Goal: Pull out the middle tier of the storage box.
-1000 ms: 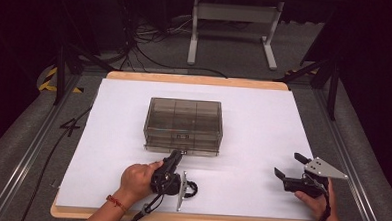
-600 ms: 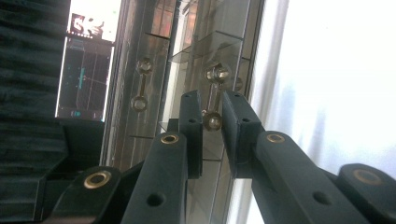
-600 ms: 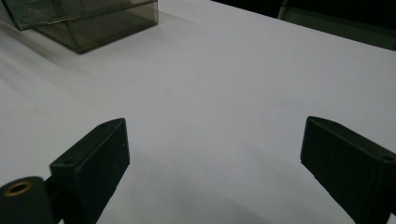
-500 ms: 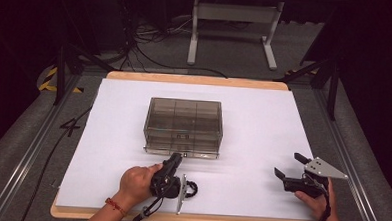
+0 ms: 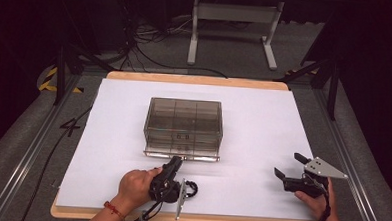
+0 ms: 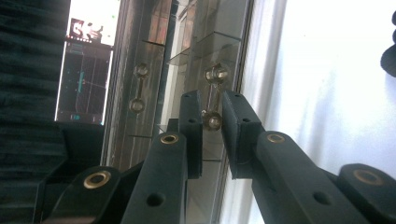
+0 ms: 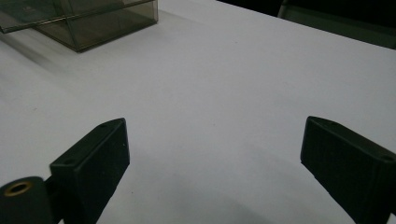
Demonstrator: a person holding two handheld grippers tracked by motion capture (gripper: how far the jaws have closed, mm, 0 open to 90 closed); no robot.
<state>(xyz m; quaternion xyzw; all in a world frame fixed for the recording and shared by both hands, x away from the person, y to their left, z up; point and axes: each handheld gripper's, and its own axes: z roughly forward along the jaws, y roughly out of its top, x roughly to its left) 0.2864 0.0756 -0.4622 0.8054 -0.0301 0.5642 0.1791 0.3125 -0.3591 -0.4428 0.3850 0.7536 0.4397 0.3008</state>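
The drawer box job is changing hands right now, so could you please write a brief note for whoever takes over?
Left gripper: turned on its side at the front of the smoky clear drawer box, jaws nearly shut around the lower drawer's handle; whether they pinch it cannot be told.
Right gripper: open, holding nothing, low over the white table sheet at the near right, apart from the box.
Done: the lower drawer juts slightly from the front.
Left: probably pull it fully out; the upper drawer is still in.
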